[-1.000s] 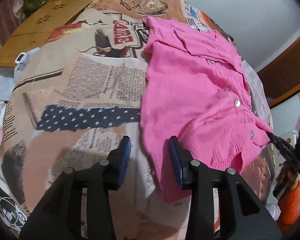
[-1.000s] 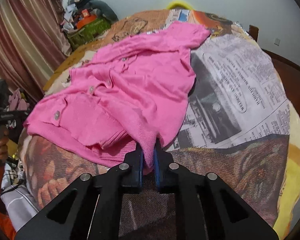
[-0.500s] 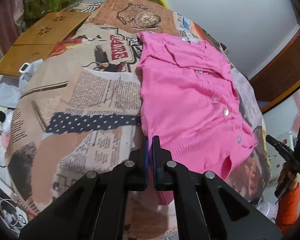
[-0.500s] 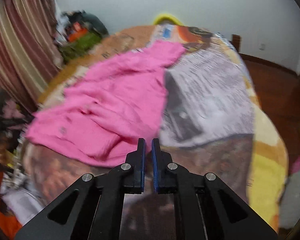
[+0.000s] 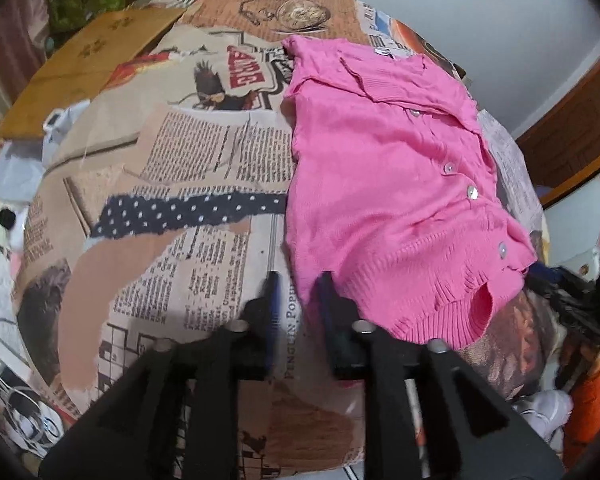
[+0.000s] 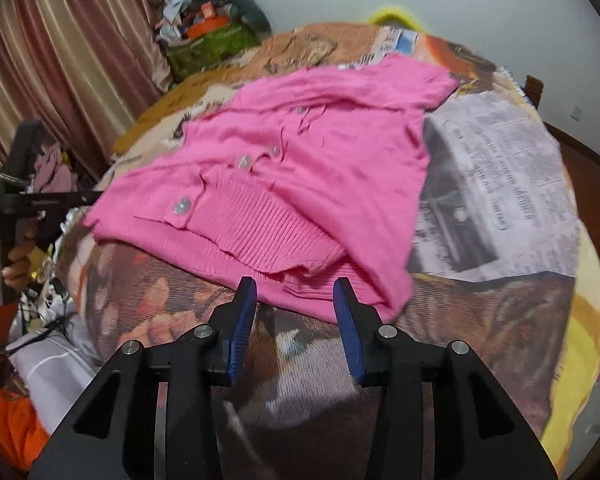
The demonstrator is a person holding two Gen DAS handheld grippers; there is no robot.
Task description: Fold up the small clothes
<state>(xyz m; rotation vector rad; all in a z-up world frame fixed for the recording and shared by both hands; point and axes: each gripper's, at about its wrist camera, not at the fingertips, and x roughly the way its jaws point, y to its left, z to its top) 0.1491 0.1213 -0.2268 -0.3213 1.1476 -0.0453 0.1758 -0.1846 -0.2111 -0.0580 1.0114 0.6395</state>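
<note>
At cardigan (image 6: 300, 184) hem, both tongs just opening, empty

A small pink knitted cardigan (image 5: 384, 184) lies flat on the bed, front side up. Pale round buttons run down its front, which is fastened. The collar end lies toward the far edge, and the ribbed hem lies nearest. One side is folded in over the front, so part of the ribbed hem lies doubled on itself.
</note>
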